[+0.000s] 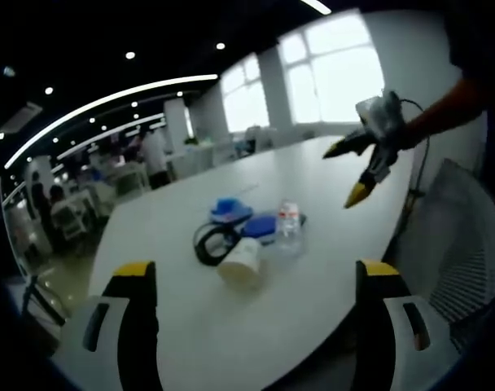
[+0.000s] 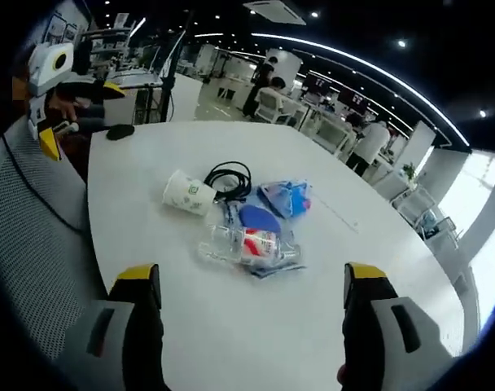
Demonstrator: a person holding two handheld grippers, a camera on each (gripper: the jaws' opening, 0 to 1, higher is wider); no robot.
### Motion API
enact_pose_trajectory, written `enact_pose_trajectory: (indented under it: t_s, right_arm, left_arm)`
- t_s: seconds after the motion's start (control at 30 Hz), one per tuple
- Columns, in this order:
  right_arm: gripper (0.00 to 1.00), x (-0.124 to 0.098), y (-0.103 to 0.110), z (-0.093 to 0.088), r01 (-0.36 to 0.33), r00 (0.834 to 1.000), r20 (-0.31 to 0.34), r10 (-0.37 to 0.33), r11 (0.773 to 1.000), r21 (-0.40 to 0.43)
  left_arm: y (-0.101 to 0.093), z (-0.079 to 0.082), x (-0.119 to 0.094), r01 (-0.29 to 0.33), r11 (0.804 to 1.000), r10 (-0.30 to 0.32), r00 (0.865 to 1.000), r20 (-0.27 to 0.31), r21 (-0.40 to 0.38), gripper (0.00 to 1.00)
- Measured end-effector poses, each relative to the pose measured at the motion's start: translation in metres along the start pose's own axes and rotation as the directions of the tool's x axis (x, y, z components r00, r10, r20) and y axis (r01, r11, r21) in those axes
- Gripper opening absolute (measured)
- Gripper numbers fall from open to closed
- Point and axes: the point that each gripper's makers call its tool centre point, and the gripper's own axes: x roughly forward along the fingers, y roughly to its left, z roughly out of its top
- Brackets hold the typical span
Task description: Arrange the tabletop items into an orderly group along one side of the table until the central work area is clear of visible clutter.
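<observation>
A small cluster lies in the middle of the white table [image 2: 329, 147]. It holds a white paper cup [image 2: 189, 193] on its side, a coiled black cable [image 2: 229, 179], a blue bundle [image 2: 286, 198], a blue round lid [image 2: 260, 218] and a clear bottle [image 2: 247, 244] with a red label, lying flat. From the other side I see the cup [image 1: 243, 259], cable [image 1: 208, 243], blue bundle [image 1: 231, 210] and bottle [image 1: 289, 224]. My left gripper [image 1: 256, 270] is open, short of the cup. My right gripper [image 2: 251, 275] is open, short of the bottle. Each shows across the table: right gripper [image 1: 345, 173], left gripper [image 2: 81, 114].
A grey mesh chair [image 2: 32, 236] stands at the table's edge, also the mesh chair [image 1: 463, 236]. A small black object [image 2: 120, 130] lies at the table's far corner. Desks and several people fill the office behind. Bare tabletop [image 1: 313, 171] surrounds the cluster.
</observation>
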Motion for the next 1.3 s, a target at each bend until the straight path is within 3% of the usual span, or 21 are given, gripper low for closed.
enact_pose_trajectory:
  t_s: [0.33,0.53,0.77,0.97,1.17,1.3]
  right_arm:
    - [0.88,0.019,0.0,-0.006,0.021,1.0,0.001,-0.022,0.983,0.184]
    - [0.87,0.028,-0.002,-0.008,0.036,0.999,0.0,-0.038,0.955,0.293]
    - [0.85,0.04,-0.002,-0.004,0.041,0.999,0.011,-0.05,0.913,0.406]
    - [0.83,0.05,0.0,-0.004,0.045,0.998,0.012,-0.059,0.858,0.512]
    - [0.82,0.059,0.003,-0.008,0.058,0.997,0.003,-0.071,0.834,0.548]
    - [0.8,0.066,0.005,-0.013,0.067,0.997,-0.008,-0.08,0.774,0.629]
  left_arm:
    - [0.0,0.0,0.001,-0.002,1.0,0.002,1.0,-0.001,-0.003,1.0]
    - [0.001,-0.001,0.001,-0.004,1.0,0.004,1.0,-0.001,-0.002,1.0]
    - [0.0,0.0,0.001,-0.003,1.0,0.003,1.0,-0.002,-0.003,1.0]
    - [0.001,-0.001,0.001,-0.003,1.0,0.003,1.0,-0.002,-0.004,1.0]
    - [0.001,0.0,0.001,-0.003,1.0,0.003,1.0,-0.001,-0.006,1.0]
    - [0.0,-0.001,0.001,-0.003,1.0,0.003,1.0,-0.002,-0.007,0.99]
